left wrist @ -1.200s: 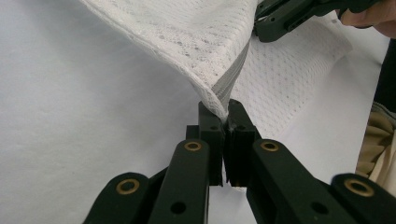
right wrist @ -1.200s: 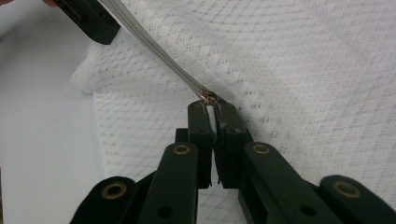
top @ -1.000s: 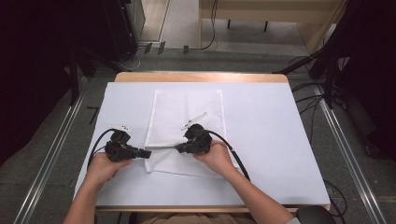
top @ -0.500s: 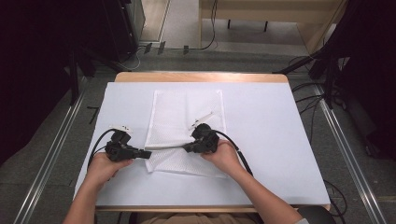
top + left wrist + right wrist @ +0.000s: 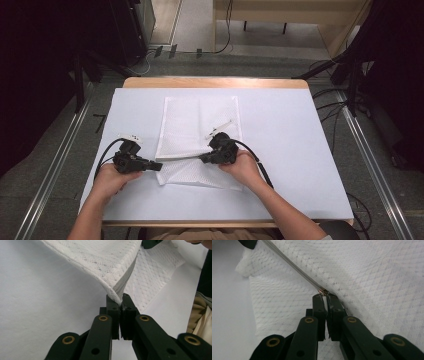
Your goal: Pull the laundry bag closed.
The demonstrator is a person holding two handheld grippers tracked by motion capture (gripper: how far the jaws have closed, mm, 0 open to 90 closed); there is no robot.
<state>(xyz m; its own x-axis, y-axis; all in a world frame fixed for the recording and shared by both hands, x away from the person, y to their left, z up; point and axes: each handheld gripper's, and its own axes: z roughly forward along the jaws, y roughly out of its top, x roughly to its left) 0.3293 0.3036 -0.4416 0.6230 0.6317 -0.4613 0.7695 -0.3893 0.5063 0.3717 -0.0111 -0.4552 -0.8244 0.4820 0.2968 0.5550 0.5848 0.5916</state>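
White sheeting is covering the table point(image 5: 300, 150), and the mesh bag point(image 5: 200, 125) is lying at its middle. I am pinching the bag's near corner with my left gripper point(image 5: 119, 300) and clamping its zipper pull point(image 5: 323, 292) with my right gripper point(image 5: 325, 297).

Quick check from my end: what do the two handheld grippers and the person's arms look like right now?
Both grippers, left gripper and right gripper, are black with two flat jaws on linked bars with brass-coloured pivot rivets. A black cable loops from the left, another trails from the right. Each carries a small white tag. Forearms are bare, no sleeves.
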